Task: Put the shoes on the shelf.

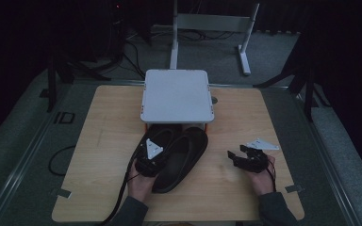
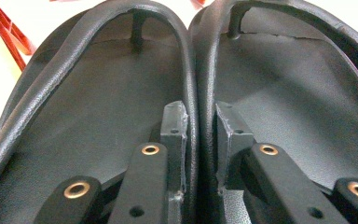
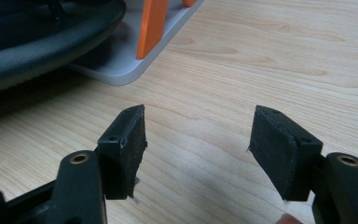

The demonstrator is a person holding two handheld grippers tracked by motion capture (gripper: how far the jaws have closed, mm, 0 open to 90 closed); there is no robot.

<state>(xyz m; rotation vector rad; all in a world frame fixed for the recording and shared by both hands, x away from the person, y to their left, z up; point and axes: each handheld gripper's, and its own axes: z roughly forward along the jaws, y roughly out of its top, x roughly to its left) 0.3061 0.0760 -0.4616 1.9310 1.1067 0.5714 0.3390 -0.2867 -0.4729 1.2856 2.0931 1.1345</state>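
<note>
Black leather-look slippers (image 1: 181, 157), a pair with rounded toes, lie side by side on the pale wooden tabletop (image 1: 108, 141) in the high view, toes pointing toward the white square-topped stand with orange legs (image 1: 176, 96) at the table's far middle. The left gripper (image 1: 150, 157) sits over the heel end of the pair, the left hand (image 1: 140, 183) behind it. The right gripper (image 1: 245, 157) rests apart from the slippers, to their right, above bare wood, with the right hand (image 1: 262, 181) beneath it.

In the left gripper view, the two slippers (image 2: 196, 84) stand edge to edge. The jaws are clenched on the two touching inner rims: one pad lies inside the left slipper, the other inside the right, and the piped edges are pinched between them. Part of the orange legs (image 2: 9, 32) shows at the upper left.

In the right gripper view, the jaws stand released, with only wood grain (image 3: 261, 60) between the pads. A slipper's sole edge (image 3: 42, 42) lies at the upper left, touching or just over the stand's white base plate (image 3: 121, 65); an orange leg (image 3: 151, 25) rises from it.
</note>
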